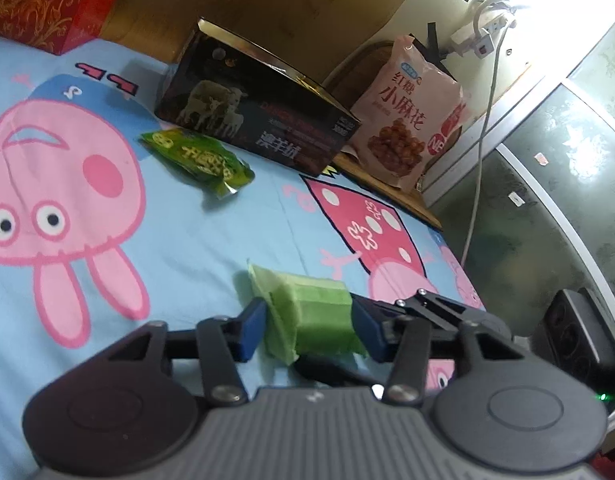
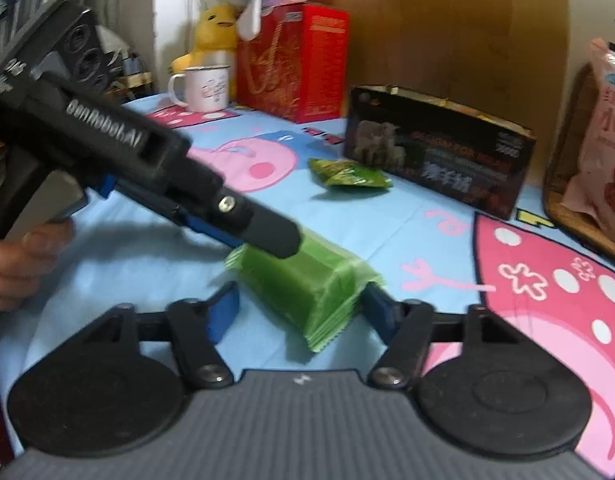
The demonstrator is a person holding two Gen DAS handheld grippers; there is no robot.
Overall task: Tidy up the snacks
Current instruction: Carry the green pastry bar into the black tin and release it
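One mug (image 2: 205,87), right view only

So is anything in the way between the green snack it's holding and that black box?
Only the small green packet lies on the sheet just in front of the black box. The left gripper already holds the light green snack, so it can lift it over.

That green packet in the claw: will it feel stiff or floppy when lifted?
Probably soft: the green packet is thin crinkly film with loose sealed edges. It looks light and a bit slippery, so it may sag or slide between the left claw's pads.
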